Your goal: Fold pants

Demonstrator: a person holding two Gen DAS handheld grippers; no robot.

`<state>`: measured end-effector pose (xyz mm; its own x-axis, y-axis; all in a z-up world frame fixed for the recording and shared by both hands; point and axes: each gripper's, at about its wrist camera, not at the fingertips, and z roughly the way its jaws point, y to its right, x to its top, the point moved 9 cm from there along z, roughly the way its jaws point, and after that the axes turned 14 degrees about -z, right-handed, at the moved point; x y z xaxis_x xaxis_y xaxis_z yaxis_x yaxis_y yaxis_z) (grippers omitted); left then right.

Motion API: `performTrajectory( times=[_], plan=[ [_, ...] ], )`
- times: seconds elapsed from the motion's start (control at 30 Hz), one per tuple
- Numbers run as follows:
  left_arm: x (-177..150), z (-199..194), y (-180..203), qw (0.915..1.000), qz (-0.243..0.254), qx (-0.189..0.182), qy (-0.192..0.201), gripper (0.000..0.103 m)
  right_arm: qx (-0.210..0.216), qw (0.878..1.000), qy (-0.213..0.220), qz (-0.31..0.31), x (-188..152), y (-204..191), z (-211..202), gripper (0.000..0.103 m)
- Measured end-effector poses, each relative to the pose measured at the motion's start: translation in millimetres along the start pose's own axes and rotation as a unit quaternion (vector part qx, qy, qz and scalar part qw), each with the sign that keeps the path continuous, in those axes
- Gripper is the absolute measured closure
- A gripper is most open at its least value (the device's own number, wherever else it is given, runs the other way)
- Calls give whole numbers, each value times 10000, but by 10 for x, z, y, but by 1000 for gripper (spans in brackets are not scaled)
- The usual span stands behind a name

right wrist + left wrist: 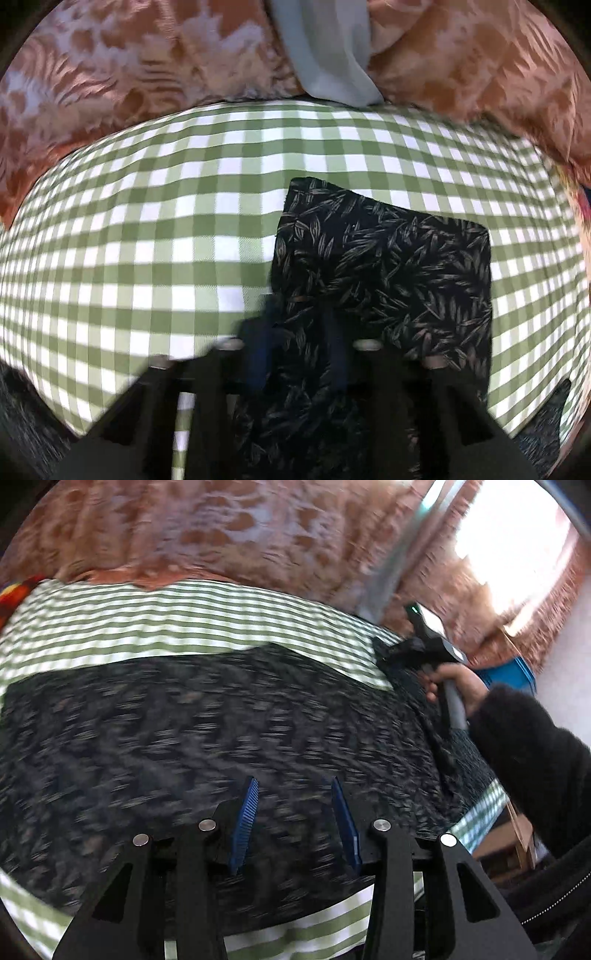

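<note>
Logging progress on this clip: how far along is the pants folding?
Early. Done: the dark pants lie spread across the checked cloth. In hand: the left gripper hangs open over them, and the right gripper is at one end of the fabric, too blurred to read. Left: no finished fold visible.

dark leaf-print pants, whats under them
The pants lie on a green-and-white checked cloth, which shows around them. What lies beneath that cloth is covered.

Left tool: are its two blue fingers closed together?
No, the left tool is open, with dark pants visible between its fingers.
</note>
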<state>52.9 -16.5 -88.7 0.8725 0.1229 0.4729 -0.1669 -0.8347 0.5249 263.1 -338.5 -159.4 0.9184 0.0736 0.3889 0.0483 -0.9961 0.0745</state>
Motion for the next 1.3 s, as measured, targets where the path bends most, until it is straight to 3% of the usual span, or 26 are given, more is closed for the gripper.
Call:
performTrajectory(
  times=[0.2,0.3,0.47,0.5,0.63,0.77,0.8,0.87,0.9,1.0,1.1,1.23,1.3],
  plan=[
    [-105,290,397,9979,512,-223,-314,63,476,9941,845,490,-137,410,-695,98],
    [-147,389,570,9963,664,-340,-438,63,828,9820,1431,913,-347,738,-1274,98],
    [-285,547,942,9893,1119,-616,-710,63,1036,9595,2090,1577,-1058,1342,-1970,98],
    [-327,576,1020,9871,1226,-672,-780,54,978,9568,2117,1735,-1324,1499,-2028,98],
    [-568,724,1338,9746,1708,-910,-1125,48,778,9523,1720,2398,-2237,1853,-1880,98],
    [-753,879,1466,9670,1909,-910,-1422,48,987,9394,1424,2958,-2906,2018,-1594,98],
    [-785,916,1472,9653,1943,-897,-1497,48,1098,9341,1440,3078,-3025,2040,-1555,95],
    [-848,994,1507,9626,2032,-834,-1587,48,1121,9267,1508,3254,-3103,2097,-1533,80],
    [-876,1012,1521,9616,2072,-817,-1605,48,1125,9214,1588,3364,-3152,2164,-1546,63],
    [-906,1050,1553,9613,2081,-786,-1624,48,1170,9097,1698,3604,-3173,2367,-1540,59],
    [-886,1061,1552,9632,1970,-804,-1643,48,1060,9067,1674,3722,-3149,2489,-1506,60],
    [-784,1003,1527,9677,1870,-808,-1484,48,706,9189,1560,3554,-2992,2576,-1473,96],
    [-719,937,1491,9706,1769,-860,-1386,48,511,9257,1709,3337,-2903,2602,-1581,97]
  ],
)
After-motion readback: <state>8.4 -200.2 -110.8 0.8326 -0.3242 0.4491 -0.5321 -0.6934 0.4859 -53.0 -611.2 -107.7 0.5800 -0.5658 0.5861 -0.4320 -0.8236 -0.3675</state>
